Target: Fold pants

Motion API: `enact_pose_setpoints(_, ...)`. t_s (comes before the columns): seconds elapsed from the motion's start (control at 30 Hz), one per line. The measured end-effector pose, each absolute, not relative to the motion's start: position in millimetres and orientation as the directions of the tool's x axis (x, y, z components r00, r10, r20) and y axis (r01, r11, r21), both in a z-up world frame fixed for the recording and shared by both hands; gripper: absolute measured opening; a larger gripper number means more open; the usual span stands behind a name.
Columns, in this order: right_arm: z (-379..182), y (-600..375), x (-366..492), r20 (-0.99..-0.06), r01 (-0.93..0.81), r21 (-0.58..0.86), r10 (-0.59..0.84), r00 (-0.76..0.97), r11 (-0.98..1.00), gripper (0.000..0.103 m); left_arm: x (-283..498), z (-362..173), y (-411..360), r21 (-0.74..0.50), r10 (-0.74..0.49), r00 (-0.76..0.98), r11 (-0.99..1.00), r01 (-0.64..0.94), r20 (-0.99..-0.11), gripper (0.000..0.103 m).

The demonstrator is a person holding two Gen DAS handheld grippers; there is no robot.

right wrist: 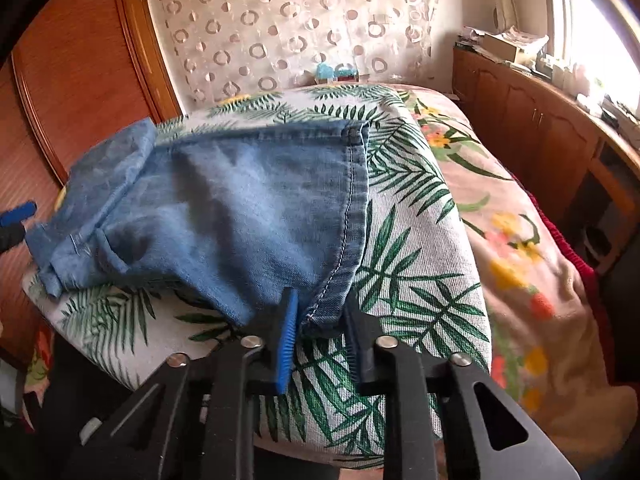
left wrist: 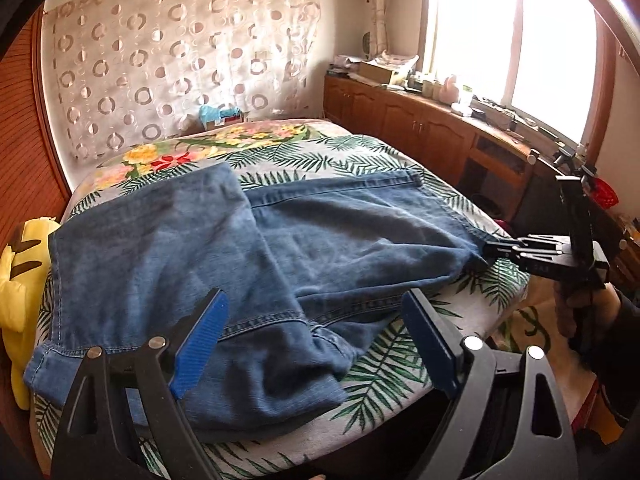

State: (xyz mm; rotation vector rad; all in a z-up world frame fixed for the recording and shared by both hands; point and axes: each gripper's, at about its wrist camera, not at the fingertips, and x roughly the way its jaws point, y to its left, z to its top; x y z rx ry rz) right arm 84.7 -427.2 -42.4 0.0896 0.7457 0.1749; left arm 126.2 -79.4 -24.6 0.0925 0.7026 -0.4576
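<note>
Blue denim pants (left wrist: 180, 248) lie spread across a leaf-print bed cover (left wrist: 380, 380), with one part folded over on the left. My left gripper (left wrist: 316, 300) hovers open over their near edge, nothing between its blue pads. In the left wrist view my right gripper (left wrist: 490, 250) is at the bed's right side, pinching a corner of the pants. In the right wrist view the pants (right wrist: 248, 200) stretch away from the right gripper (right wrist: 320, 308), whose jaws stand narrow with the stitched hem corner clamped between them. The left gripper's blue pad (right wrist: 18, 214) shows at the left edge.
A yellow plush toy (left wrist: 16, 280) sits at the bed's left edge. A wooden cabinet (left wrist: 420, 116) with clutter runs under the bright window on the right. A floral blanket (right wrist: 520, 240) hangs off the bed's right side. A hand (left wrist: 580, 304) holds the right gripper.
</note>
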Motion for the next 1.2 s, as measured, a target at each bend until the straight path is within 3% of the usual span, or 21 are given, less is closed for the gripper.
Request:
enact_pose_setpoints(0.47, 42, -394, 83, -0.491, -0.265, 0.125, 0.292, 0.821, 0.956, 0.017, 114, -26, -65, -0.131, -0.404, 0.662, 0.897, 0.423, -0.632, 0.088)
enact_pose_setpoints(0.73, 94, -319, 92, -0.42, -0.457, 0.096, 0.452, 0.787, 0.884, 0.016, 110, -21, -35, -0.128, -0.375, 0.696, 0.916, 0.38, -0.613, 0.088)
enact_pose_setpoints(1.07, 127, -214, 109, -0.39, -0.665, 0.126, 0.654, 0.649, 0.736, 0.016, 106, -14, 28, -0.143, -0.303, 0.749, 0.951, 0.273, -0.589, 0.088)
enact_pose_setpoints(1.2, 113, -188, 130, -0.471, -0.698, 0.152, 0.673, 0.571, 0.699, 0.017, 104, -14, 47, -0.153, -0.283, 0.761, 0.959, 0.239, -0.584, 0.088)
